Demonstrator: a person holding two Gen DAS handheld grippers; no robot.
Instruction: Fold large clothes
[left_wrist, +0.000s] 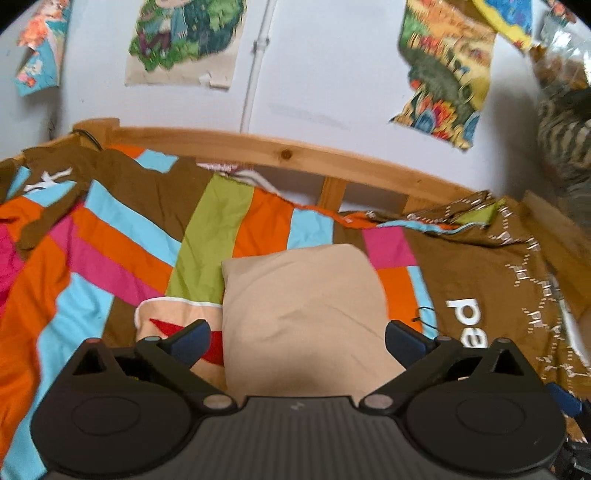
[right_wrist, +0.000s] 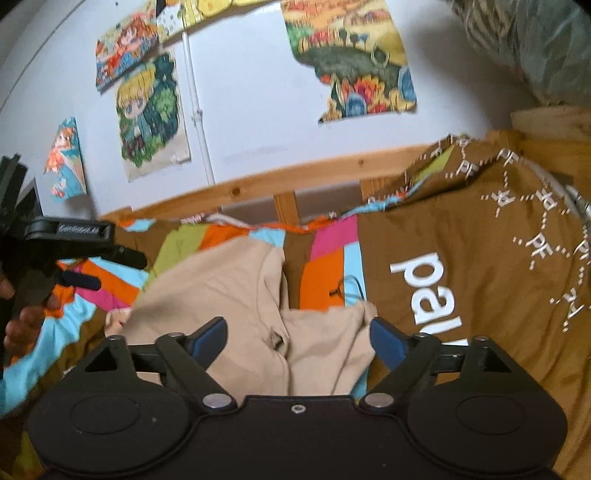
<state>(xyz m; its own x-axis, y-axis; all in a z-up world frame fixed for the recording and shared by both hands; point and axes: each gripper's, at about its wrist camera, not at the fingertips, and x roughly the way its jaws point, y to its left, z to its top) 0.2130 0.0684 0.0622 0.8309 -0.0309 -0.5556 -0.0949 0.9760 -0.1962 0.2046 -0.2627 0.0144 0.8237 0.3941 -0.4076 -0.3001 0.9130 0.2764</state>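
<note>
Beige garment (left_wrist: 306, 306) lies folded on the striped bedspread (left_wrist: 110, 258), straight ahead of the left gripper (left_wrist: 297, 338), whose jaws stand wide apart with nothing between them. A red-printed part of the garment shows beside that gripper's left finger. From the right wrist view the garment (right_wrist: 229, 280) lies creased just ahead of the right gripper (right_wrist: 297, 338), which is also spread wide and grips nothing; cloth reaches under and between its blue fingertips (right_wrist: 210, 338). Far to its left the other gripper (right_wrist: 70, 254) hangs above the bedspread. Beyond both, the wooden bed rail (left_wrist: 295, 151) runs along a wall (left_wrist: 314, 74) with posters (left_wrist: 184, 37).
</note>
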